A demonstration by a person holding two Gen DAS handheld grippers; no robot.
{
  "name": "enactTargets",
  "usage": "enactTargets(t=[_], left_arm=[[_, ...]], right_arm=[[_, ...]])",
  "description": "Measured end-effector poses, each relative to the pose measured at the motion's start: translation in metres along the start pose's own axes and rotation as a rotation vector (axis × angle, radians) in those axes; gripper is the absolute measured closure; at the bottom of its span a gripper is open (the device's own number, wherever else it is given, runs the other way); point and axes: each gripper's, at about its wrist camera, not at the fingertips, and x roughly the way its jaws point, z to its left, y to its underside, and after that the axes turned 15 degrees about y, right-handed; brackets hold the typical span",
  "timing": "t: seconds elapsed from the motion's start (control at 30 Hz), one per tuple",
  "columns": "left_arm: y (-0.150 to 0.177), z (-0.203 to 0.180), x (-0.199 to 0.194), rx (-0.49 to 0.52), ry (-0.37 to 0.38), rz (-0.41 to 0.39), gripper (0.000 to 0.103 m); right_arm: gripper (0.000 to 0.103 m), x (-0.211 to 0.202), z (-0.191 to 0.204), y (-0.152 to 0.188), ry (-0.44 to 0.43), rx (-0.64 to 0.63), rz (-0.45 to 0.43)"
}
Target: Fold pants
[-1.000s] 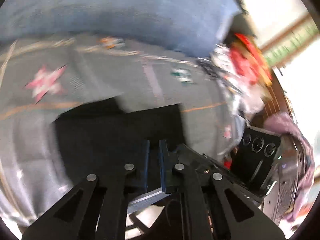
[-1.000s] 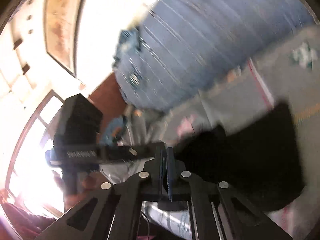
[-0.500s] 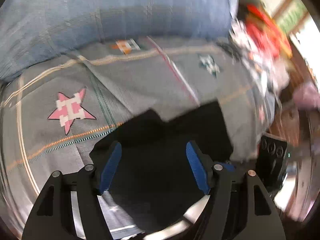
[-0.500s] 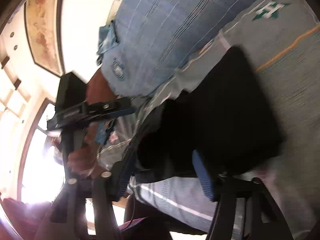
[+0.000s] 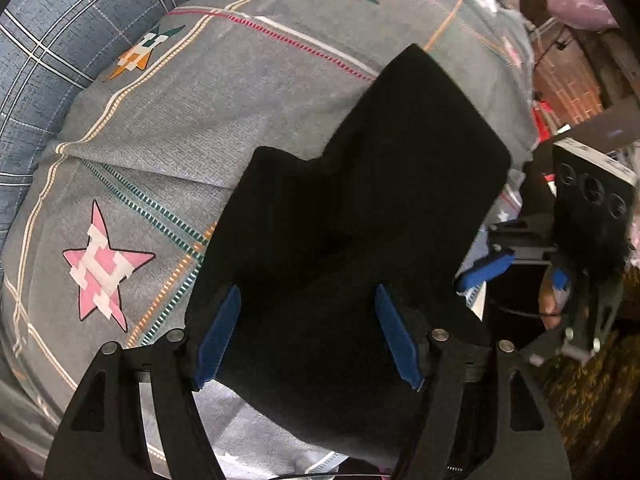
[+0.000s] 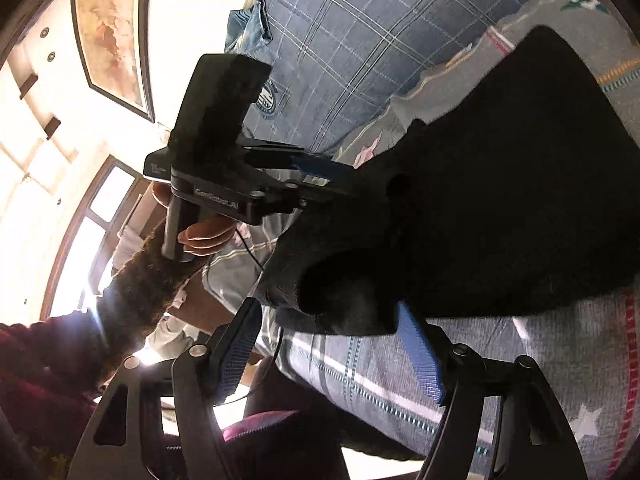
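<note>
A second ago both grippers were pinched shut on the black cloth and the views were blurred with motion; now the black pants (image 5: 360, 208) lie dropped on the bed and both sets of jaws have let go. The pants sit as a dark folded bundle on the grey star-patterned bedsheet (image 5: 180, 152), near its edge, one narrower end reaching away toward the far side and the thicker end nearest the cameras.

The left gripper (image 5: 308, 336) points steeply down over the near end, its blue pads spread wide on either side of the cloth and not pressing it. The right gripper (image 6: 332, 354) comes in more level at the bundle's edge; its jaws are opening, a lip of black fabric sitting between the pads but free of them. A blue plaid pillow (image 5: 60, 40) lies beyond the sheet.

This looks like the release after a fold, with the garment set down. The outline is uneven, with a step along one edge, so the next move likely calls for taking hold of an end again, either to square the layers or to fold the bundle once more.
</note>
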Motion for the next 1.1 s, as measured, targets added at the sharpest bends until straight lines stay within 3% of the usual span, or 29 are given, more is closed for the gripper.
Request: enactTargets(t=[0.13, 0.3, 0.37, 0.43, 0.47, 0.6, 0.77, 0.93, 1.03, 1.1], left_arm=[[0.003, 0.008, -0.01, -0.033, 0.012, -0.022, 0.034], [-0.002, 0.016, -0.008, -0.045, 0.014, -0.018, 0.031], [0.001, 0.018, 0.0, -0.078, 0.032, -0.022, 0.031], [0.008, 0.016, 0.002, -0.102, 0.027, -0.053, 0.032], [0.015, 0.013, -0.001, -0.114, 0.037, -0.084, 0.033], [0.04, 0.005, -0.019, -0.198, 0.109, -0.234, 0.056], [0.032, 0.001, -0.037, -0.294, 0.211, -0.392, 0.059], [-0.031, -0.01, -0.031, -0.327, 0.305, -0.444, 0.059], [-0.064, -0.021, -0.013, -0.315, 0.26, -0.443, 0.059], [-0.083, -0.016, 0.016, -0.364, 0.205, -0.384, 0.059]], right_arm=[[0.026, 0.008, -0.002, 0.004, 0.018, 0.016, 0.043], [0.026, 0.014, 0.004, 0.011, -0.025, 0.058, 0.026], [0.036, 0.02, 0.011, 0.011, -0.023, 0.071, 0.021], [0.083, 0.026, 0.023, 0.006, 0.015, 0.047, 0.047], [0.084, 0.024, 0.028, 0.005, 0.036, 0.028, 0.042], [0.086, -0.003, 0.036, -0.003, 0.049, 0.026, -0.039], [0.086, -0.042, 0.023, -0.021, 0.071, 0.037, -0.135], [0.086, -0.097, -0.007, -0.039, 0.101, 0.113, -0.272], [0.086, -0.116, -0.03, -0.043, 0.18, 0.134, -0.32], [0.086, -0.112, -0.055, -0.043, 0.266, 0.17, -0.278]])
